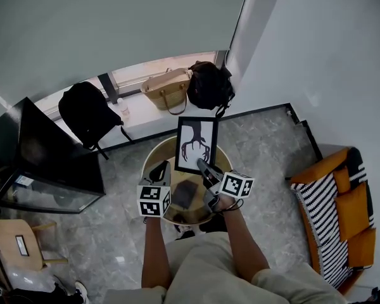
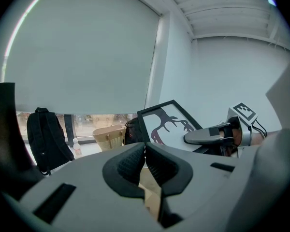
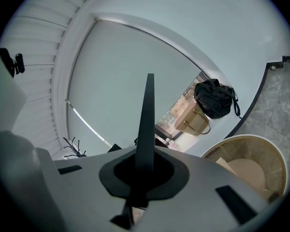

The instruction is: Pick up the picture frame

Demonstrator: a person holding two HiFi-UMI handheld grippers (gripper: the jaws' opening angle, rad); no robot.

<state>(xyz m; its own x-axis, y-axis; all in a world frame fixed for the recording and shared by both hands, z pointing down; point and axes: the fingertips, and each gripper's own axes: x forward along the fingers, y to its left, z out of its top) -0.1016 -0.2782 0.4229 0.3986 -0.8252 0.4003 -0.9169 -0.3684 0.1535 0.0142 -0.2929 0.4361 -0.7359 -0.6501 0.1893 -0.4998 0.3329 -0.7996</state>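
Observation:
The picture frame (image 1: pixel 196 144), black-edged with a dark antler print on white, is held above the round table (image 1: pixel 151 156). My right gripper (image 1: pixel 204 169) is shut on its lower edge. In the right gripper view the frame (image 3: pixel 146 124) shows edge-on as a thin dark blade rising from between the pads of the right gripper (image 3: pixel 144 172). My left gripper (image 1: pixel 159 171) hangs beside it at the left, shut with nothing in it. The left gripper view shows its own jaws (image 2: pixel 145 159) pressed together, and beyond them the frame (image 2: pixel 166 124) and the right gripper (image 2: pixel 189 138).
A black backpack (image 1: pixel 88 113), a woven handbag (image 1: pixel 168 88) and a black bag (image 1: pixel 209 84) line the window ledge. A dark glass cabinet (image 1: pixel 44 163) stands at the left, an orange striped sofa (image 1: pixel 339 214) at the right, and a small wooden stool (image 1: pixel 19 246) at the lower left.

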